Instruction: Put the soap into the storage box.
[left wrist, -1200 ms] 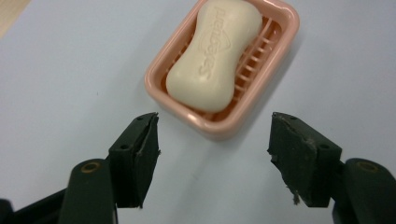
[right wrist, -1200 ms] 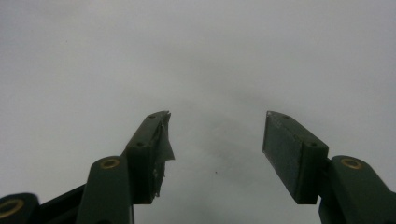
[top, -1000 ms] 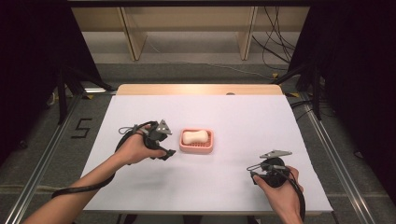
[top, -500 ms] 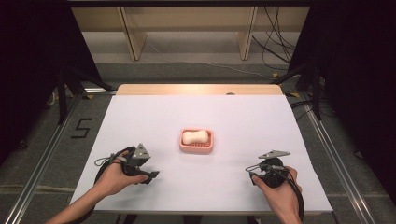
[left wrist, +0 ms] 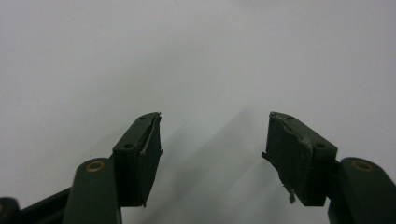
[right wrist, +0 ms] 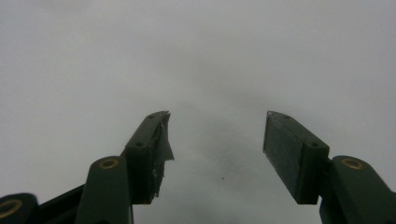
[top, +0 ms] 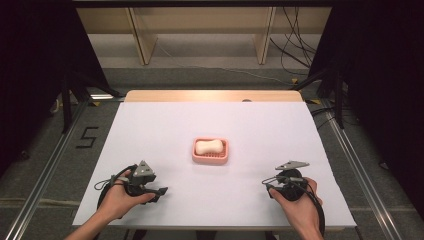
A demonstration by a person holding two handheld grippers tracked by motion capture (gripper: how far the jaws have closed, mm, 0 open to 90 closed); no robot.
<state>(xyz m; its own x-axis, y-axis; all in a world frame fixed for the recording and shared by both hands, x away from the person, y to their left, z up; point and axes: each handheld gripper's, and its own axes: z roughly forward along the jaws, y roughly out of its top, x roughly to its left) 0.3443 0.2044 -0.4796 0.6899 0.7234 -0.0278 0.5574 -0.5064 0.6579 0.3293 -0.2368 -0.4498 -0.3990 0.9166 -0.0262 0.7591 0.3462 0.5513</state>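
Left gripper [top: 159,192] at table's [top: 165,125] near left, jaws apart, just closing, nothing between, right gripper [top: 270,185] near right, jaws spread, empty, soap [top: 209,146] in pink dish [top: 210,158] at centre, well apart from both.

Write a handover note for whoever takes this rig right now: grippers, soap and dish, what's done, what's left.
Left gripper: near the table's front left, nothing between its jaws, which have just been closing partway.
Right gripper: front right, jaws apart, nothing held.
Soap: lies in the pink dish at the middle of the white table, clear of both grippers.
Done: soap sits in its dish.
Left: nothing obvious; check whether more is wanted.
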